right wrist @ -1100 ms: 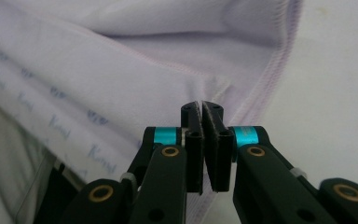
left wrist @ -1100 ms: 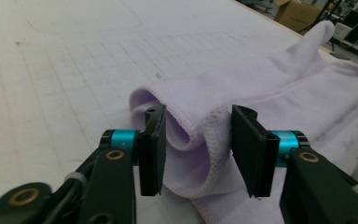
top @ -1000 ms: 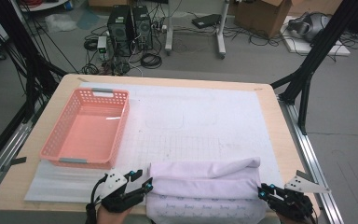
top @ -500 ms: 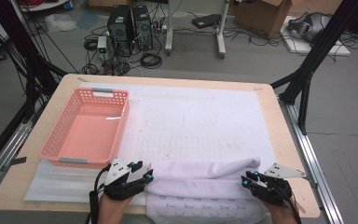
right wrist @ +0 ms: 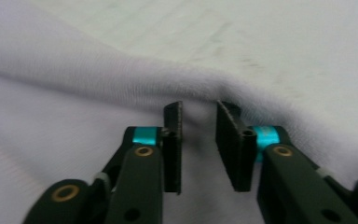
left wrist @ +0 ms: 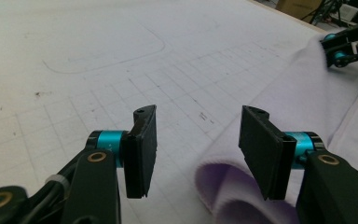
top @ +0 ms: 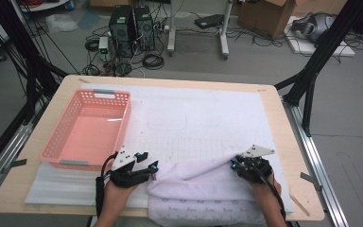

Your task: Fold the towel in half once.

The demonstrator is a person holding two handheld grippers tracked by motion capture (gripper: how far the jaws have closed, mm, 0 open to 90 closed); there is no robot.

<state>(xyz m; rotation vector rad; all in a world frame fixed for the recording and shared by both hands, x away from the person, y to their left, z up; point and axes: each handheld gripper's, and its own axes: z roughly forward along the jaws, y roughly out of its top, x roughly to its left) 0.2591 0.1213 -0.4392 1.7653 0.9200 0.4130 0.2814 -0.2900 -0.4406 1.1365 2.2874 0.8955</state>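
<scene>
A white cloth (top: 198,194) lies bunched at the near edge of the table, on a white gridded mat (top: 194,109). My left gripper (top: 152,169) rests at the cloth's left end. In the left gripper view it (left wrist: 198,149) is open, with a rolled edge of the cloth (left wrist: 233,191) low between the jaws and untouched. My right gripper (top: 235,164) sits at the cloth's raised right corner. In the right gripper view its jaws (right wrist: 199,135) stand narrow, with a ridge of cloth (right wrist: 74,70) kinked and pinched at the tips. The right gripper (left wrist: 340,49) also appears far off in the left gripper view.
An empty pink plastic basket (top: 125,120) stands on the left part of the mat. The wooden table's right edge (top: 283,123) runs beside the right hand. Beyond the table, computer towers, cables and black frame legs stand on the floor.
My right gripper has moved left along the near edge, and the cloth's right end came with it and bunched up. The left gripper shifted a little away from the person.
</scene>
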